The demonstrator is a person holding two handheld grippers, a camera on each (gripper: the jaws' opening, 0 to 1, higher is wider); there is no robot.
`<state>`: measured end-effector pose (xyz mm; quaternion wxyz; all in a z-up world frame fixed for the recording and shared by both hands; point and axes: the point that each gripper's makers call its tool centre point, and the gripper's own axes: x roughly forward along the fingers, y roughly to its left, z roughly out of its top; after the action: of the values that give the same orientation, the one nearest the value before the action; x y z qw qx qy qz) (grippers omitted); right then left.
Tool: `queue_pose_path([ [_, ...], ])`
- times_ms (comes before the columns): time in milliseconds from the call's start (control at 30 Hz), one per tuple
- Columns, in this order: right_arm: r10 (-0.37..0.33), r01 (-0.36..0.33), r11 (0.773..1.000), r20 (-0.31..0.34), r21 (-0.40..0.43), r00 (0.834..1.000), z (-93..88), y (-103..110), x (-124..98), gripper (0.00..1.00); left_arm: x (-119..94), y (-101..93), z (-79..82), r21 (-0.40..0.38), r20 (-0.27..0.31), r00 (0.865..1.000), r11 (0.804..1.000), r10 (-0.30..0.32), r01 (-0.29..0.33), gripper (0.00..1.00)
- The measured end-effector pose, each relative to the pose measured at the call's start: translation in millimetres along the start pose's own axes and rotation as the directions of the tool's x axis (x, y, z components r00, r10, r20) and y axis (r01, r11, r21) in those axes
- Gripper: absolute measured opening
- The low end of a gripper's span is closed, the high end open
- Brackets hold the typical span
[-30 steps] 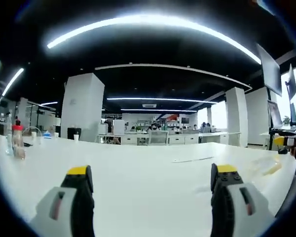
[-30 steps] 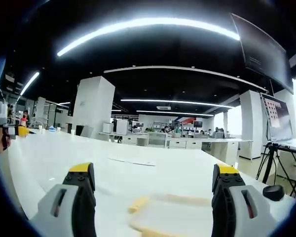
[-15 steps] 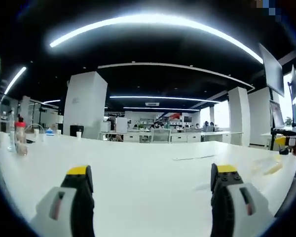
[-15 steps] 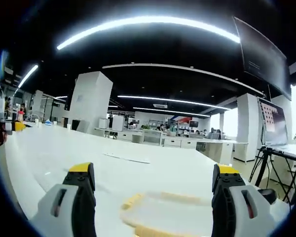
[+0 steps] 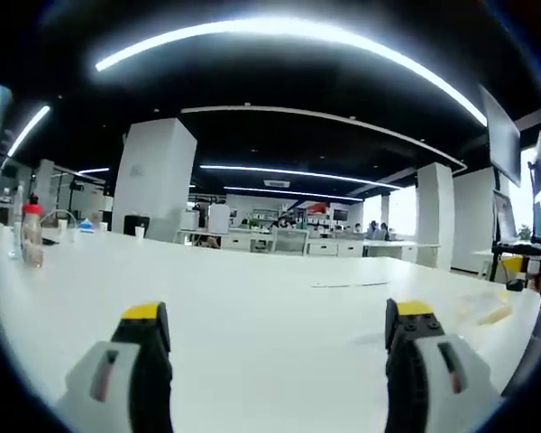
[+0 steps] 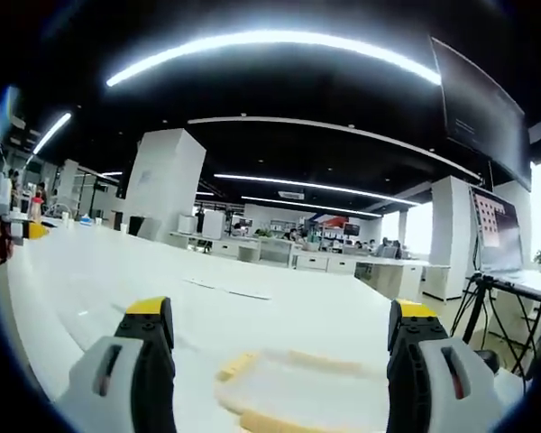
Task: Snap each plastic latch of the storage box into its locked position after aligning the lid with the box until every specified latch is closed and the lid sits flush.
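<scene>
White counter (image 5: 252, 325) stretches wide under long ceiling lights in an open office with square pillars and distant desks. On it, in the right gripper view, the clear storage box (image 6: 302, 392) with yellow latches lies low between the right gripper (image 6: 281, 336) fingers, which stand wide apart and hold nothing; its lid looks blurred, so whether the latches are closed cannot be told. In the left gripper view the same box (image 5: 491, 307) sits far off to the right near the counter edge, with a sheet of paper (image 5: 352, 285) beyond the middle. The left gripper (image 5: 279, 336) fingers are also spread apart over bare counter, empty. A bottle (image 5: 32, 236) with a red cap stands at the far left.
</scene>
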<state>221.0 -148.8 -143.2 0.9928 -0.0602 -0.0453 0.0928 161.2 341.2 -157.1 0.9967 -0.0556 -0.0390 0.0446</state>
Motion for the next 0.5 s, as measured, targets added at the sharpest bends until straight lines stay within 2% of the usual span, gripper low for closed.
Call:
queue_pose_path([
  [133,0.001,-0.001,1.0,-0.016,0.013,1.0,-5.4,-1,0,1.0,1,0.3,-3.5,0.004,-0.014,1.0,1.0,0.001,-0.001,1.0],
  [233,-0.016,0.015,0.999,-0.03,-0.036,0.999,-8.5,-5,0,1.0,4,-0.6,-4.7,0.006,-0.022,1.0,1.0,-0.004,0.005,1.0],
  [300,-0.026,0.023,0.998,-0.041,-0.062,0.999,-11.2,-7,0,1.0,8,-0.9,-2.6,0.013,-0.02,1.0,1.0,-0.003,0.003,1.0],
  [500,-0.03,0.028,0.998,-0.038,-0.054,0.999,-10.7,-11,1,1.0,15,0.0,4.1,0.042,-0.004,1.0,0.999,0.004,-0.004,1.0],
])
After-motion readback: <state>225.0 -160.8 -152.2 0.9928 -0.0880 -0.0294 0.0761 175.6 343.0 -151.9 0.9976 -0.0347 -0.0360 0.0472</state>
